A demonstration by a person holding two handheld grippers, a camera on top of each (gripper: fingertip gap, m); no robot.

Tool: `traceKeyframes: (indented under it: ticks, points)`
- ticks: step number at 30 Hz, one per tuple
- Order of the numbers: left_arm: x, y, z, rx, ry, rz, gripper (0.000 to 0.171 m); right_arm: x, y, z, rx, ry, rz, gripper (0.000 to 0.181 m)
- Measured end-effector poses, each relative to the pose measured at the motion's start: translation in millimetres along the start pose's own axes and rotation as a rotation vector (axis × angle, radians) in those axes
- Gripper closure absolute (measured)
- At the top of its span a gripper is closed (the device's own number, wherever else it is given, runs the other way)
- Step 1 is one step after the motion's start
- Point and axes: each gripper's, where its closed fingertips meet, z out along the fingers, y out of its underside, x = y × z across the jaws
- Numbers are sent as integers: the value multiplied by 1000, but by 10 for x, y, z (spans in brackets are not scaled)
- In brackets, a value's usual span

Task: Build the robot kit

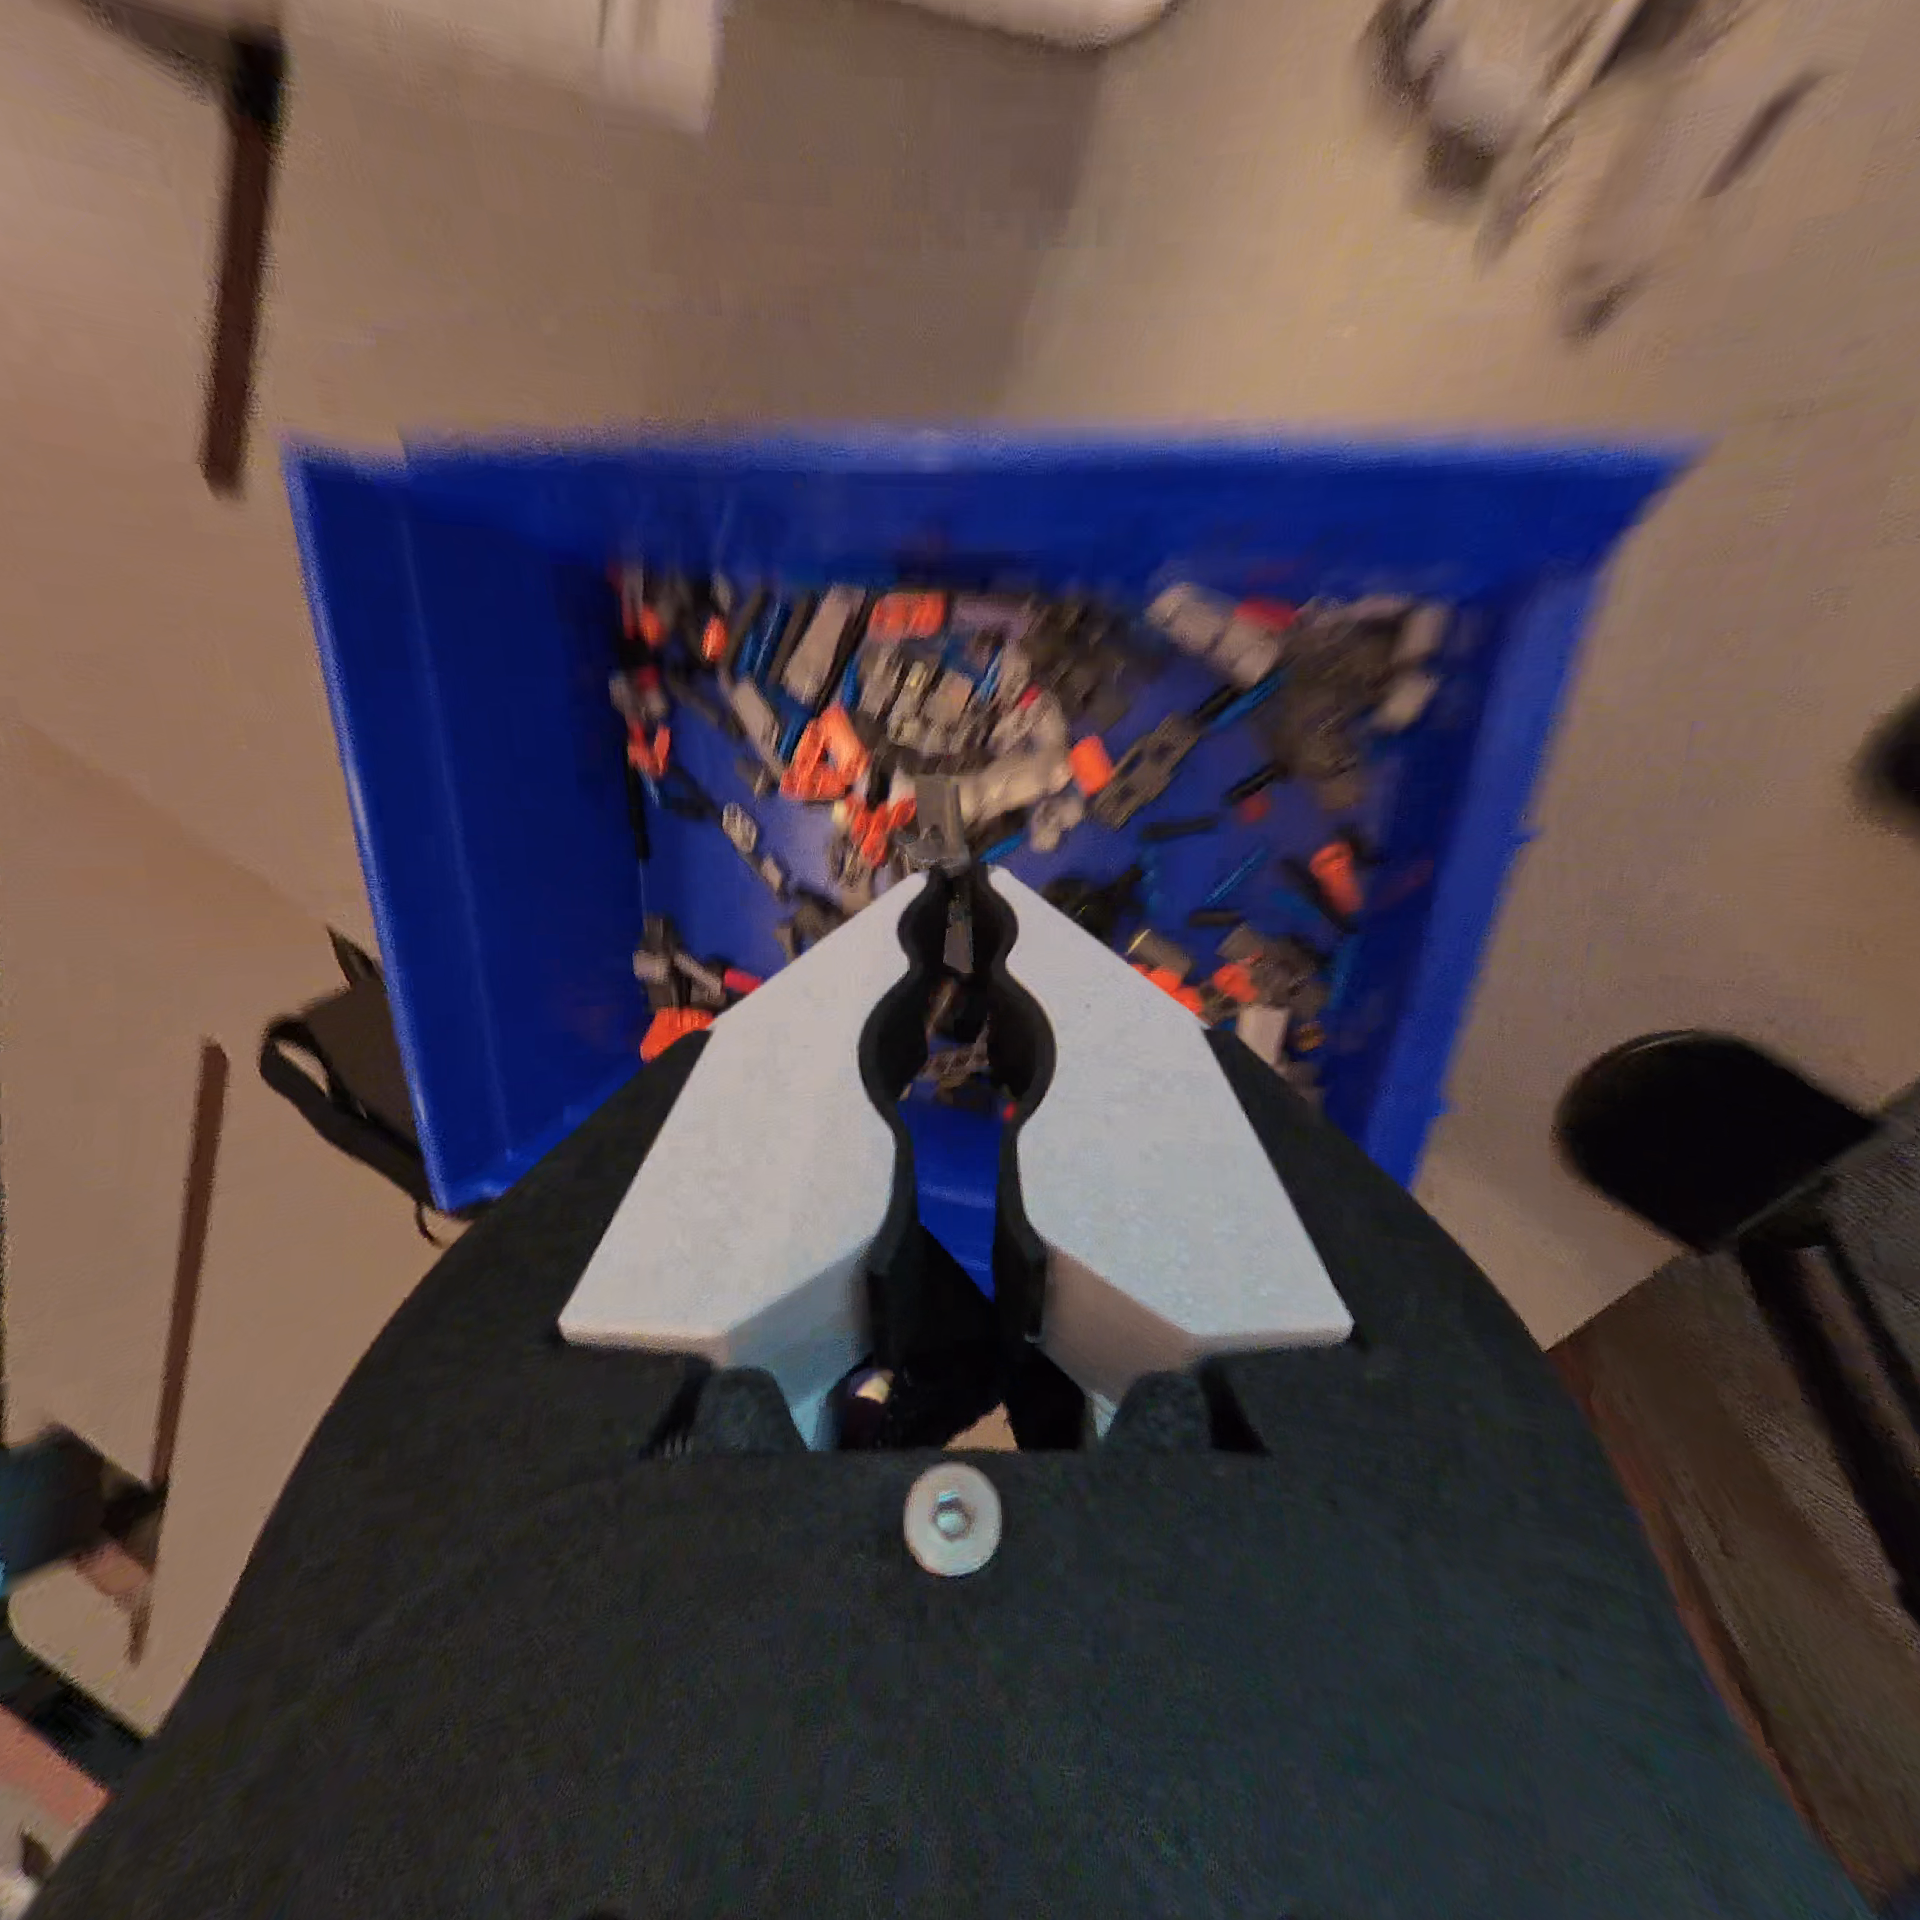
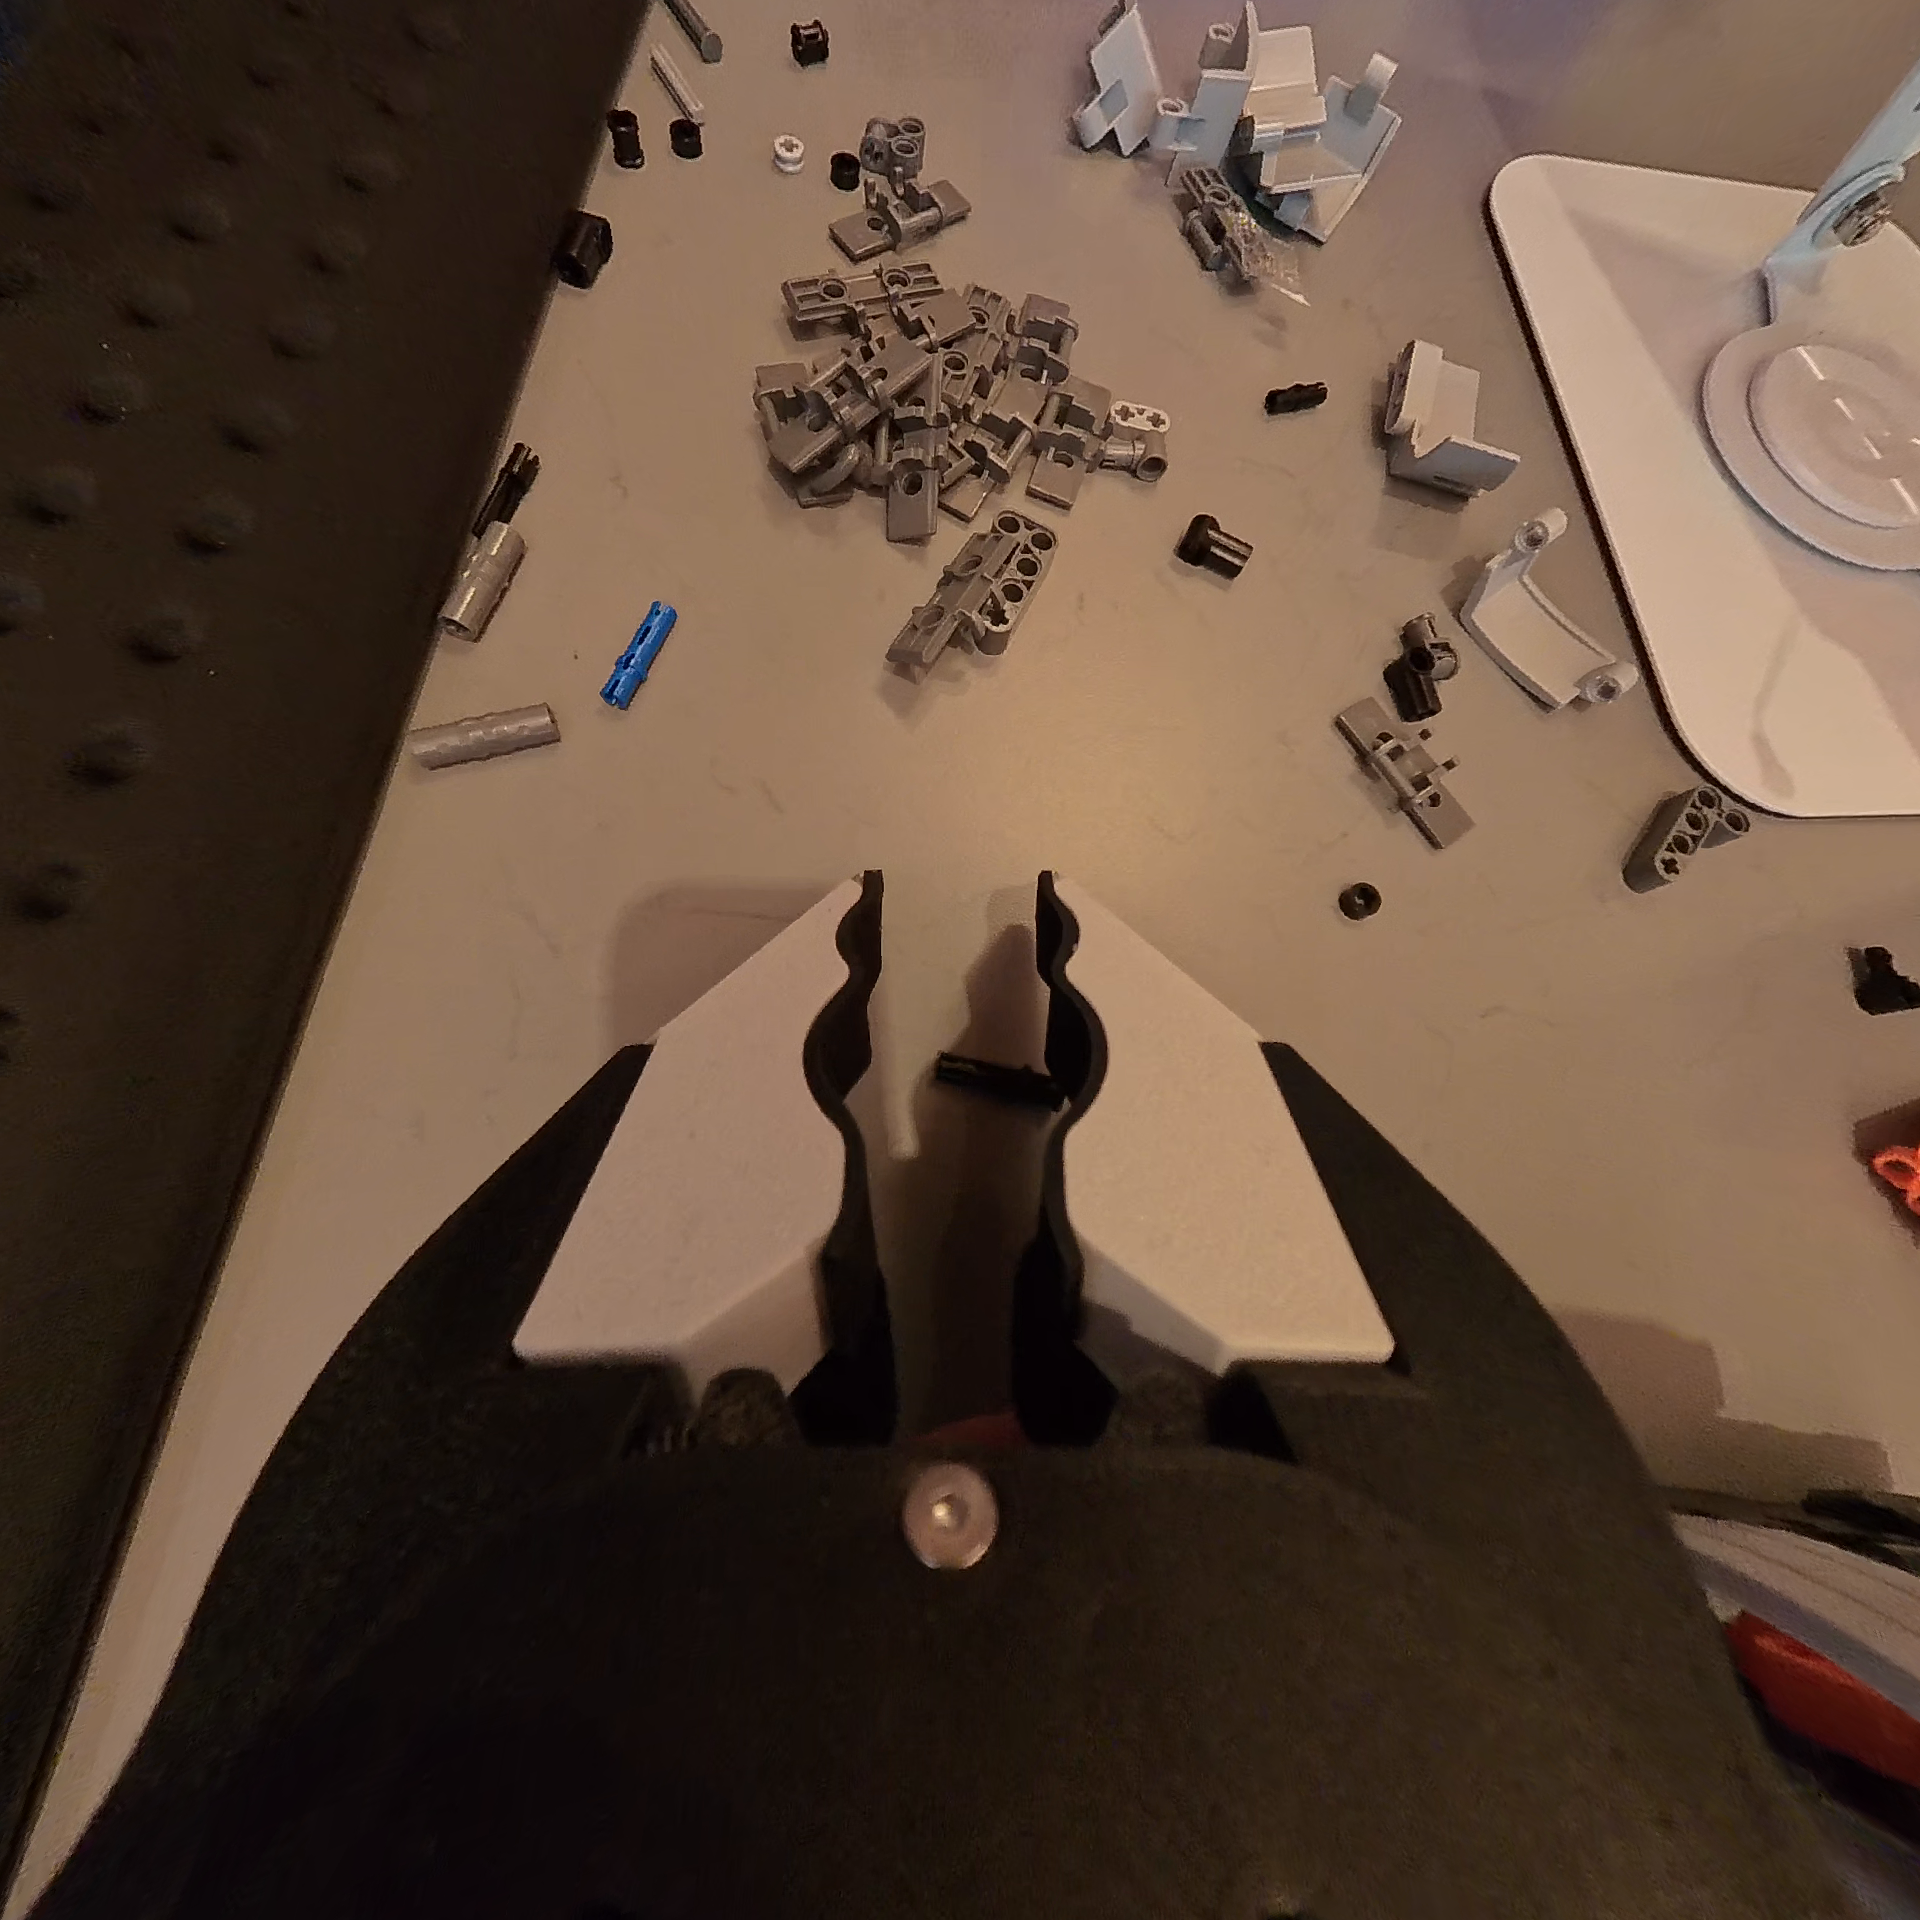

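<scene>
In the left wrist view my left gripper (image 1: 956,883) is shut on a small grey toy-brick part (image 1: 938,823) that sticks out past its tips. It hangs above a blue bin (image 1: 478,790) holding several grey, black and orange parts; the view is blurred by motion. In the right wrist view my right gripper (image 2: 958,883) is open and low over a grey table (image 2: 1039,748). A small black pin (image 2: 995,1076) lies on the table between its fingers, close to the right one. A heap of grey connector parts (image 2: 935,405) lies ahead of it.
A white tray (image 2: 1621,436) with a pale blue bracket stands at the right. A black studded mat (image 2: 208,468) borders the table on the left. Loose parts are scattered around: a blue pin (image 2: 638,655), grey sleeves (image 2: 484,736), pale blue panels (image 2: 1247,114). Dark furniture (image 1: 1787,1351) stands right of the bin. My right fingertips sit around 45 cm from my left ones.
</scene>
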Motion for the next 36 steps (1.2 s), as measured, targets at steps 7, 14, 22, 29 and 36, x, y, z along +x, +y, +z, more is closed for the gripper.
traceKeyframes:
  ticks: [7, 14, 22, 29, 36]
  points:
    - [1445, -1383, -135, 258, 117, 328, 168, -5, 9, 10, -10, 3, -8, 154]
    - [2198, -1881, 556, 271, 218, 424, 168, -27, 8, 16, -15, 1, -25, 155]
    - [2131, -1907, 669, 227, 211, 376, 149, -43, 7, 15, -16, -5, -29, 156]
    - [1083, -1393, -58, 228, -51, 186, 154, -45, 6, 14, -15, -10, -26, 156]
    - [-284, 244, -22, -91, -239, -343, 164, -43, 5, 19, -15, -13, -22, 155]
